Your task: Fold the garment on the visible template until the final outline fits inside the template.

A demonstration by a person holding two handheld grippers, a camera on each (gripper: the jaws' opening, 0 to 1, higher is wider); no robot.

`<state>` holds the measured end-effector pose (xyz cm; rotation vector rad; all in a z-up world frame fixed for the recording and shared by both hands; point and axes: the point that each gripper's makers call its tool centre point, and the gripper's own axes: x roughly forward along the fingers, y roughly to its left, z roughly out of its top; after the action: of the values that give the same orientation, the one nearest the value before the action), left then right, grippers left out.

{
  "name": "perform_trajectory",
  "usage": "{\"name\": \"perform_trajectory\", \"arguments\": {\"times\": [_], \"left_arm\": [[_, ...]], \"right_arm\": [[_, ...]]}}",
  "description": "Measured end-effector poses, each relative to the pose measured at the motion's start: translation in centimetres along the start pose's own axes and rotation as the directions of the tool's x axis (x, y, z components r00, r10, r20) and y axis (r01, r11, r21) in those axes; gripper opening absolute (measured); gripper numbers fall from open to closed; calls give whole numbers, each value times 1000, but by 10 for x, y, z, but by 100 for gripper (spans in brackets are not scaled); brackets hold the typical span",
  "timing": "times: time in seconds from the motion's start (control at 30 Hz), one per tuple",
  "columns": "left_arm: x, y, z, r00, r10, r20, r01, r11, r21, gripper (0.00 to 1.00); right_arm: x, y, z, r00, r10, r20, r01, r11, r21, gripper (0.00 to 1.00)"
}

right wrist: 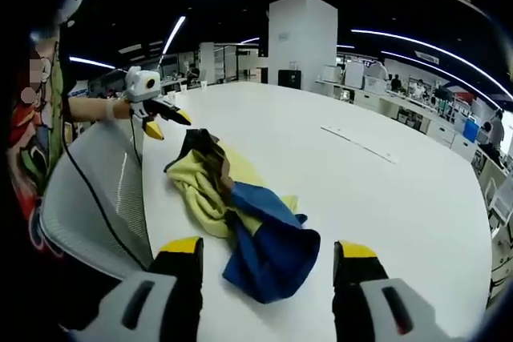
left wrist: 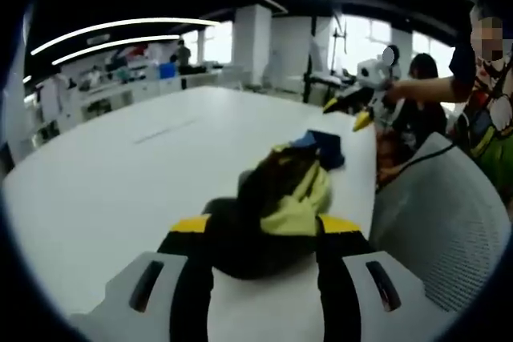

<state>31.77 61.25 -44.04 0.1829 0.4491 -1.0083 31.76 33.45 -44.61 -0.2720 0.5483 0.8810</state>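
Left gripper view: garment partly blurred

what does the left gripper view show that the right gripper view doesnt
Left gripper view: the garment's dark, black-looking end lies nearest, between that gripper's open jaws, with the right gripper beyond it at the table's far edge.

Right gripper view: the blue end of the garment is nearest, between its own open jaws, and the left gripper sits past the yellow part.

Both: the crumpled garment on the white table, a grey mesh chair beside it, and the person holding the grippers.
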Motion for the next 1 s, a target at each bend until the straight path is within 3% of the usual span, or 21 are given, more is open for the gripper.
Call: {"name": "perform_trajectory", "arguments": {"times": [0.37, 0.6, 0.77, 1.0], "left_arm": [[0, 5, -3, 1000, 25, -14, -25, 1000, 7, 81], [0, 9, -6, 998, 59, -10, -59, 998, -16, 99], [1, 8, -13, 998, 57, -34, -58, 998, -27, 98], [4, 4, -12, 999, 45, -28, -46, 999, -18, 82]], "right_arm": [[-1, 2, -5, 1000, -5, 7, 4, 1000, 8, 80], [3, -1, -2, 999, -14, 35, 13, 1000, 21, 95], [6, 1, -3, 1000, -11, 27, 11, 1000, 5, 97], [1, 1, -6, 999, -35, 29, 35, 999, 7, 89]]}}
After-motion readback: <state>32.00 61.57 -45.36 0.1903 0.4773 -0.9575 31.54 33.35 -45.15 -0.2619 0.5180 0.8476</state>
